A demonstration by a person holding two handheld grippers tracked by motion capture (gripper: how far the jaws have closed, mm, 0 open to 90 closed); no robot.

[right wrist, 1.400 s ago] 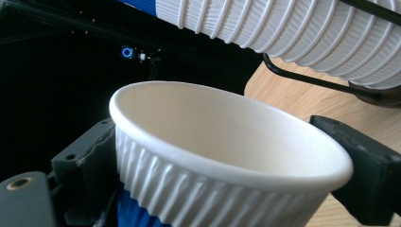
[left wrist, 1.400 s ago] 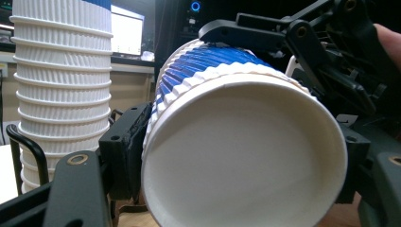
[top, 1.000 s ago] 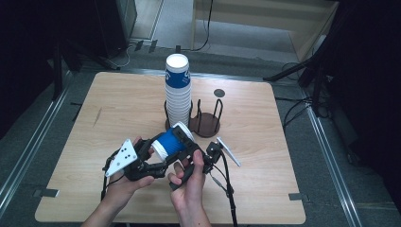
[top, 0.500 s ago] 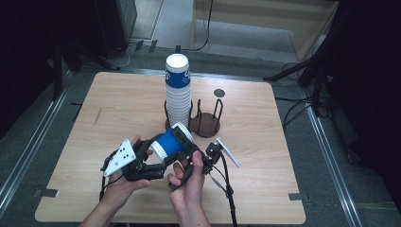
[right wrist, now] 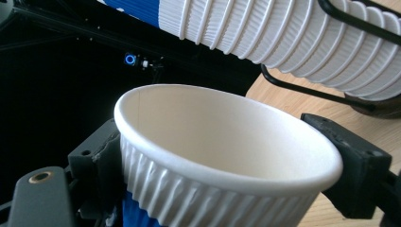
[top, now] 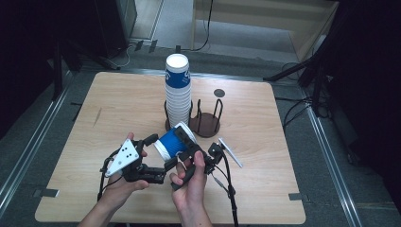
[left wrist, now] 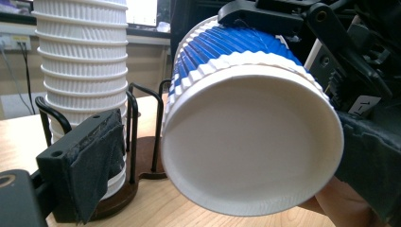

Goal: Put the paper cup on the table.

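Your right gripper (top: 189, 156) clamps the ribbed blue-and-white paper cup (top: 174, 143), held near table centre. Your left gripper (top: 158, 153) has just been opening, jaws apart around the cup's base without pressing. Separation looks done; placing remains. At twelve o'clock, the corrugated cup stack (top: 178, 90) fills a black wire rack (top: 208, 120).

In the high view the desk (top: 142, 104) is evenly lit from above while the frame's edges sink into near black. Shadows are soft and short. The left gripper view is bright, its near cup (left wrist: 250, 127) slightly soft. The right gripper view's left half is dark.
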